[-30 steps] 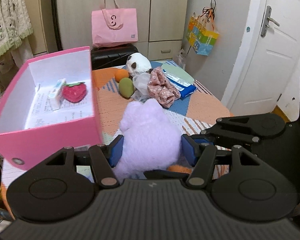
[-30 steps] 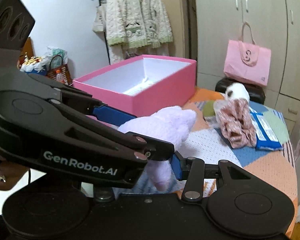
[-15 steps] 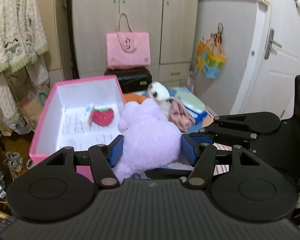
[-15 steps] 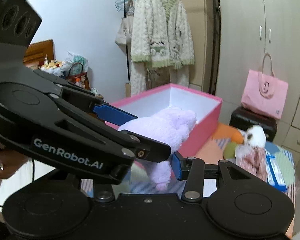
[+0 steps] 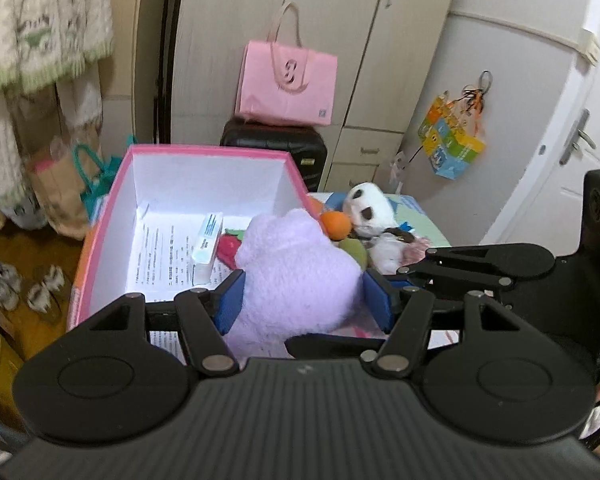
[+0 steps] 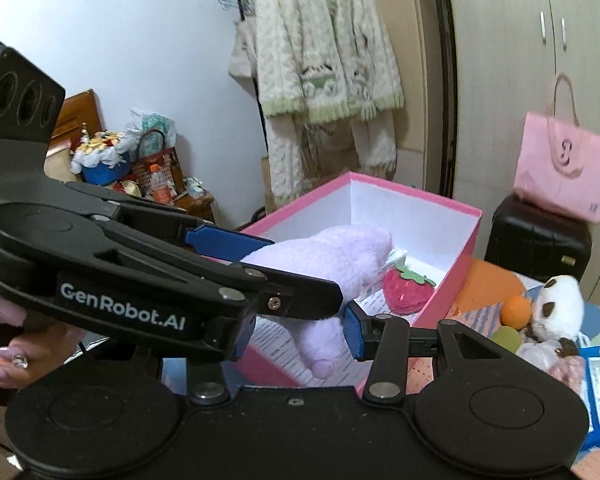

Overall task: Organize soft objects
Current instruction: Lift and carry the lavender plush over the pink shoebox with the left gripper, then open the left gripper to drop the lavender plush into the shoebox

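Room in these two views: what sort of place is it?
Most likely a bedroom at home. A knitted cardigan hangs by the wall, tall wardrobe doors stand behind, and a pink box with plush toys sits on a patterned cover.

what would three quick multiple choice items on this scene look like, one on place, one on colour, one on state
1. Where is the strawberry plush?
A. inside the pink box
B. on the suitcase
C. on the floor

2. What colour is the plush toy held by both tongs?
A. green
B. lilac
C. red

3. What is the state of the left tongs?
A. open, empty
B. out of view
C. shut on the toy

Answers:
1 A, it lies on the paper in the box.
2 B, its fur is pale purple.
3 C, both pads press its sides; the right tongs grip it too.
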Action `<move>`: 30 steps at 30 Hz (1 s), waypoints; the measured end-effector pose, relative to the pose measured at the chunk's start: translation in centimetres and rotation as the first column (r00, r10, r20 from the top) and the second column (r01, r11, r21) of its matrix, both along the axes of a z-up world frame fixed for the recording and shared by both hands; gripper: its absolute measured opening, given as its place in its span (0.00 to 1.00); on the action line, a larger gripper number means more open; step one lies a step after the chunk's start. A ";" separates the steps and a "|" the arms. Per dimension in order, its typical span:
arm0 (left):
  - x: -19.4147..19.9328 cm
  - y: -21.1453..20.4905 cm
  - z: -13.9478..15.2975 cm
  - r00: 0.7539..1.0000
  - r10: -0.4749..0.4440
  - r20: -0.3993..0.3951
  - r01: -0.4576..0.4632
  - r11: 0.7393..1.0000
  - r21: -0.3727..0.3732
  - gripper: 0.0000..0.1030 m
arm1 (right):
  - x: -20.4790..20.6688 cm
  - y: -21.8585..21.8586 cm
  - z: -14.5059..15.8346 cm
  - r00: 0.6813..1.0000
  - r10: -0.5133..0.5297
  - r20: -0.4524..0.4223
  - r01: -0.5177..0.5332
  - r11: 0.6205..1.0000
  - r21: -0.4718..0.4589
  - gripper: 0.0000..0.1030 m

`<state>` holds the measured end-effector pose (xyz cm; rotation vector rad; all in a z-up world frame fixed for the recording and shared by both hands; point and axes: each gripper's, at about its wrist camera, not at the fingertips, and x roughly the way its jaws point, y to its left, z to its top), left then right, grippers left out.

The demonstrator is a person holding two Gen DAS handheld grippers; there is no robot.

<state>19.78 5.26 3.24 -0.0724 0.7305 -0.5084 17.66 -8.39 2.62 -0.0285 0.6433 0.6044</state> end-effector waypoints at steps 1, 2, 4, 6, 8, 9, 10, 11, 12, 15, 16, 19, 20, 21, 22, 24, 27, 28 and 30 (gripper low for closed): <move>1.1 0.2 -0.6 1.000 0.004 -0.025 -0.005 1.000 -0.012 0.59 | 0.8 0.2 -0.5 1.000 -0.001 -0.012 0.001 1.000 -0.008 0.50; 2.1 0.4 -1.3 0.999 0.005 -0.054 -0.007 1.000 -0.023 0.59 | 1.8 0.3 -0.9 1.000 -0.005 -0.028 0.005 1.000 -0.017 0.50; 4.5 1.0 -2.8 0.992 0.004 -0.127 -0.013 0.997 -0.070 0.60 | 3.7 0.7 -1.8 0.998 -0.017 -0.066 0.015 0.999 -0.033 0.50; 6.0 1.5 -4.2 0.984 0.008 -0.178 -0.027 0.994 -0.107 0.61 | 5.1 1.2 -2.5 0.994 -0.039 -0.100 0.033 0.997 -0.065 0.50; 6.9 1.8 -5.1 0.982 0.006 -0.191 -0.031 0.991 -0.127 0.61 | 5.7 2.2 -3.2 0.995 -0.040 -0.092 0.029 0.991 -0.127 0.50; 7.3 1.9 -5.4 0.980 0.008 -0.197 -0.034 0.991 -0.129 0.61 | 5.9 2.5 -3.4 0.995 -0.042 -0.086 0.029 0.988 -0.151 0.50; 7.6 1.9 -5.7 0.978 0.010 -0.206 -0.037 0.991 -0.130 0.61 | 6.3 2.8 -3.5 0.995 -0.040 -0.087 0.025 0.986 -0.167 0.50; 8.1 2.0 -5.9 0.976 0.011 -0.216 -0.040 0.991 -0.131 0.61 | 6.7 2.9 -3.7 0.995 -0.034 -0.095 0.017 0.984 -0.176 0.50; 8.5 2.0 -6.2 0.973 0.014 -0.230 -0.044 0.991 -0.130 0.61 | 7.2 2.9 -3.8 0.994 -0.030 -0.109 0.010 0.984 -0.179 0.50; 9.7 2.3 -6.8 0.964 0.022 -0.264 -0.058 0.990 -0.127 0.61 | 8.7 3.2 -4.1 0.988 -0.012 -0.155 -0.020 0.980 -0.200 0.50; 10.1 2.4 -6.9 0.962 0.024 -0.271 -0.060 0.990 -0.126 0.61 | 8.9 3.4 -4.2 0.988 -0.005 -0.155 -0.029 0.976 -0.217 0.50; 10.5 2.4 -7.1 0.959 0.034 -0.280 -0.068 0.991 -0.112 0.61 | 9.0 4.4 -4.7 0.991 0.019 -0.135 -0.058 0.955 -0.292 0.50; 10.6 2.4 -7.2 0.959 0.037 -0.280 -0.069 0.992 -0.106 0.61 | 9.0 4.7 -4.8 0.992 0.028 -0.125 -0.066 0.947 -0.315 0.50; 10.6 2.3 -7.3 0.959 0.036 -0.280 -0.067 0.993 -0.100 0.61 | 8.9 5.0 -5.0 0.993 0.039 -0.115 -0.077 0.937 -0.342 0.50; 10.5 2.2 -7.4 0.960 0.035 -0.278 -0.063 0.994 -0.093 0.61 | 8.9 5.2 -5.1 0.993 0.047 -0.110 -0.084 0.930 -0.358 0.50; 10.2 2.1 -7.4 0.962 0.038 -0.270 -0.062 0.995 -0.081 0.62 | 8.8 5.4 -5.3 0.992 0.053 -0.113 -0.092 0.922 -0.376 0.50; 9.3 2.1 -6.9 0.971 0.044 -0.235 -0.061 0.996 -0.067 0.62 | 8.3 5.5 -5.3 0.993 0.055 -0.105 -0.093 0.913 -0.398 0.59; 8.8 2.1 -6.5 0.976 0.048 -0.214 -0.061 0.996 -0.057 0.62 | 8.3 5.6 -5.2 0.994 0.056 -0.090 -0.088 0.907 -0.411 0.64; 7.6 2.3 -5.3 0.985 0.062 -0.161 -0.070 0.997 -0.045 0.63 | 7.8 5.6 -4.9 0.997 0.059 -0.054 -0.077 0.896 -0.437 0.65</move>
